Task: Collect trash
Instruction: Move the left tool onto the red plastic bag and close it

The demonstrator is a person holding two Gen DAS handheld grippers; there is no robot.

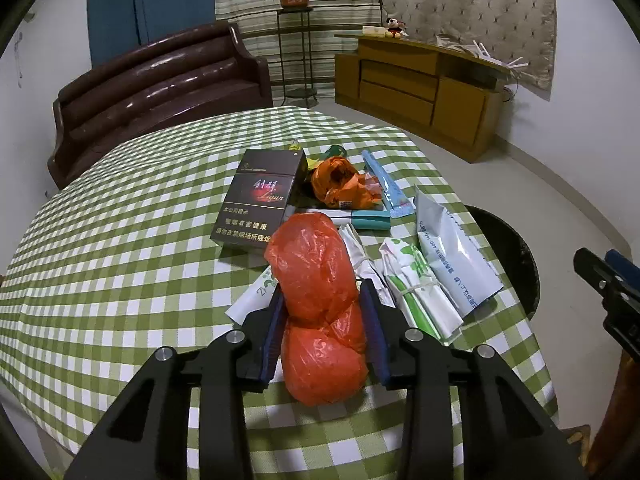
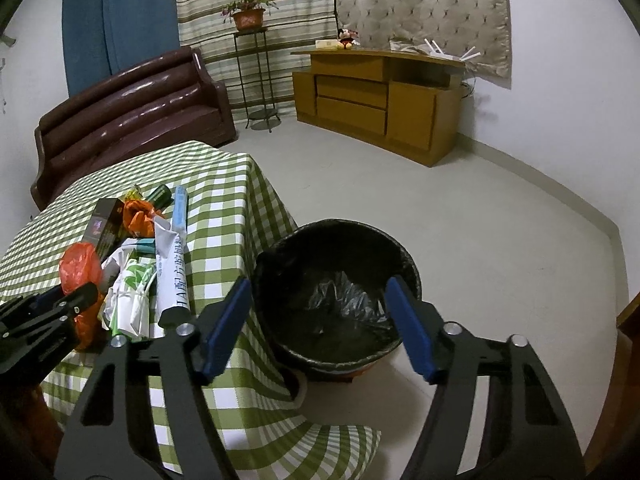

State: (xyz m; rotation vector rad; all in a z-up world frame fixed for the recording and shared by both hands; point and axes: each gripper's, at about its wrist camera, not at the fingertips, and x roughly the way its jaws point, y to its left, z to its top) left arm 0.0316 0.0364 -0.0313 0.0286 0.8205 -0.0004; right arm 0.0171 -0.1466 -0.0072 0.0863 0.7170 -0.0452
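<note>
So the table (image 1: pixel 120 240) holds a pile of trash near its right edge. The knotted plastic bag (image 1: pixel 320 300) lies nearest, sitting between the fingers of the left hand-held gripper (image 1: pixel 324 320). Behind it on the left is a cigarette box (image 1: pixel 256 200), and behind that on the right a crumpled bag (image 1: pixel 340 184). Right of the knotted bag lie folded paper packets (image 1: pixel 416 292), then a flat pouch (image 1: pixel 452 256) by the table edge. The trash bin (image 2: pixel 336 296) stands on the floor just right of the table, with the right hand-held gripper (image 2: pixel 320 320) over it. Sofa (image 1: pixel 160 92) behind the table, cabinet (image 1: pixel 420 92) off to the right by the wall.
</note>
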